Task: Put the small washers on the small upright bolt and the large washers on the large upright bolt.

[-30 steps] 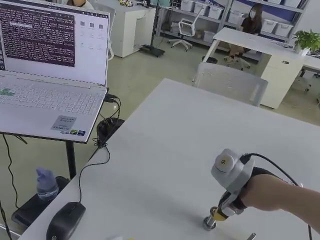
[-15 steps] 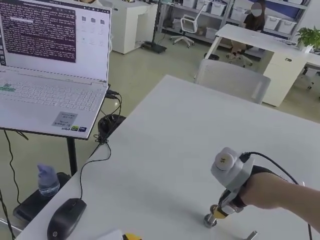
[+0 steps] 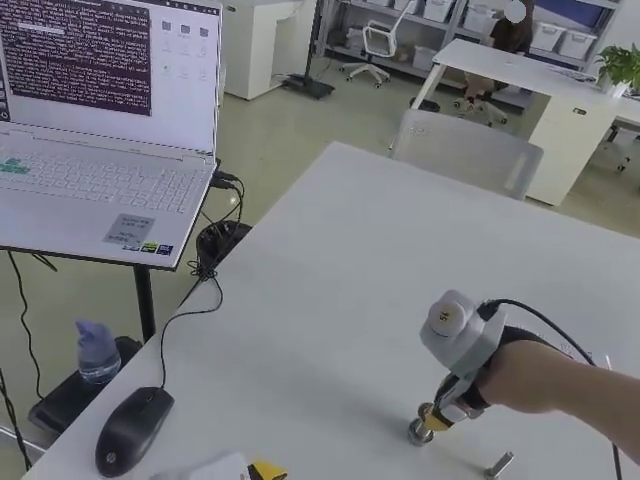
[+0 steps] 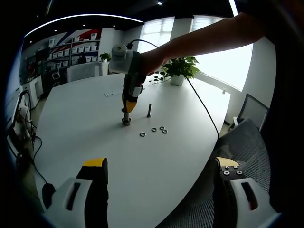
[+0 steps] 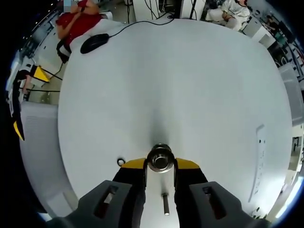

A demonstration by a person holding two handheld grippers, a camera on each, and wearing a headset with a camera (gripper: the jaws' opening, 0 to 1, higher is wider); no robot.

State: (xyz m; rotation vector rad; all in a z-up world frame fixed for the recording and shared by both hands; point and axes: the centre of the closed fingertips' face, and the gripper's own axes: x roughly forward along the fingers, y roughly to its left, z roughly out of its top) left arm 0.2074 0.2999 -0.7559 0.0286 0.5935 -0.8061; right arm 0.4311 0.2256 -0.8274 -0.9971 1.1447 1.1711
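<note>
- Head view: R gripper (image 3: 432, 420) points down at the large bolt (image 3: 419, 433), at the near side of the white table (image 3: 330, 290). Small bolt (image 3: 499, 464) is just to its right.
- Left gripper view: L gripper (image 4: 160, 180) hangs over the near table edge w/ jaws wide apart, holding nothing. Farther off, both bolts stand up side by side. Four washers (image 4: 154, 129) lie flat near them; can't tell big from small.
- Right gripper view: R jaws squeeze a round metal piece (image 5: 160, 159) on top of the large bolt. Can't tell if it's a washer or the bolt's own top. One washer lies just left of the jaws.
- Handling (a guess): washers are prob. light, hard, thin & slippery, so tricky to lift off the table. Best to pinch across the outer rim & keep the hole free.
</note>
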